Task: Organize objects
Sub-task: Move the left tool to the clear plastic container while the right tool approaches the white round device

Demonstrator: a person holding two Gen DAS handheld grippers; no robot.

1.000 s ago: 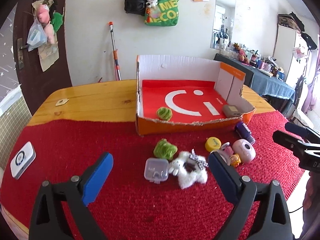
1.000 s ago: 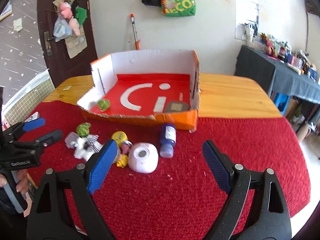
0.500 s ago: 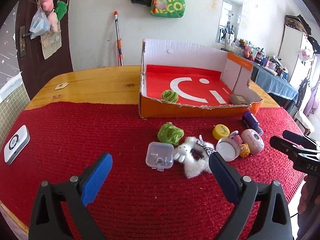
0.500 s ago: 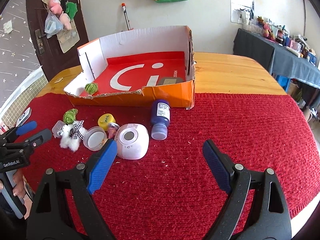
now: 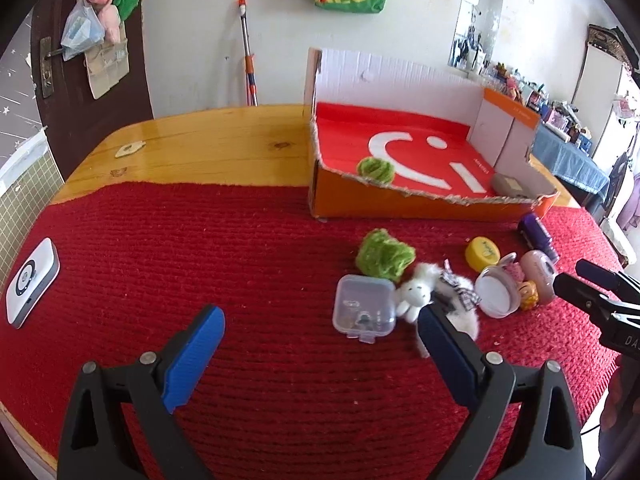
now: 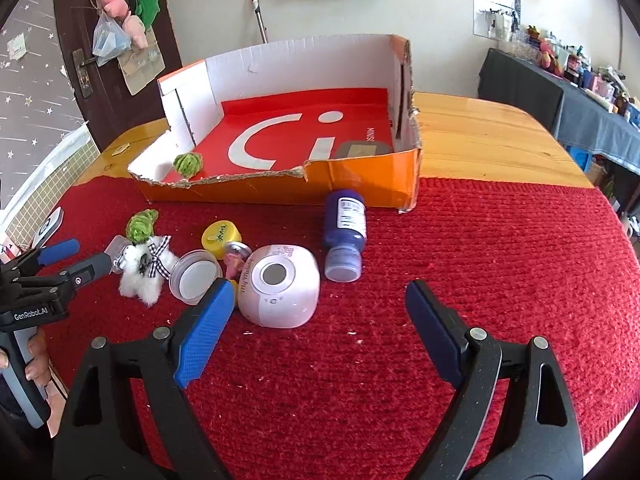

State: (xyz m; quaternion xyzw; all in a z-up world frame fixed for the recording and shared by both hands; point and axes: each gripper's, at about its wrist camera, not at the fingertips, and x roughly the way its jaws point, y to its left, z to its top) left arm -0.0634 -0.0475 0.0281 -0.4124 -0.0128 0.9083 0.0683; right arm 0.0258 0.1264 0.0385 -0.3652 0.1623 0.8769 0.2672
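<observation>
A cluster of small things lies on the red mat [image 6: 480, 240] in front of the orange cardboard box [image 6: 360, 184], which stands on the wooden tabletop [image 5: 200, 144]. From the left wrist view, the clear plastic case [image 5: 365, 311] sits just ahead of the left tool [image 5: 320, 332], nearer its right finger than its left, with the white plush toy [image 5: 420, 294] touching the case and partly hidden behind that right fingertip. A green yarn ball [image 5: 384, 255] lies just beyond the case, and a yellow lid [image 5: 483, 253], a round compact [image 5: 498, 297] and a pink round device [image 5: 540, 276] lie further right. The left tool's jaws stand wide apart with nothing between them, above the mat.

From the right wrist view, the pink round device [image 6: 280, 286] lies just beside the left fingertip of the right tool [image 6: 316, 308], ahead of it and not between the pads. The purple bottle [image 6: 345, 236] lies on its side just beyond, its base toward the box. The right tool's jaws are spread wide and grip nothing.

Inside the box rest a second green yarn ball [image 6: 187, 163] near its left corner and a flat grey case [image 6: 362, 149] at the right wall. A white and grey gadget [image 5: 30, 282] lies well apart at the mat's left edge
</observation>
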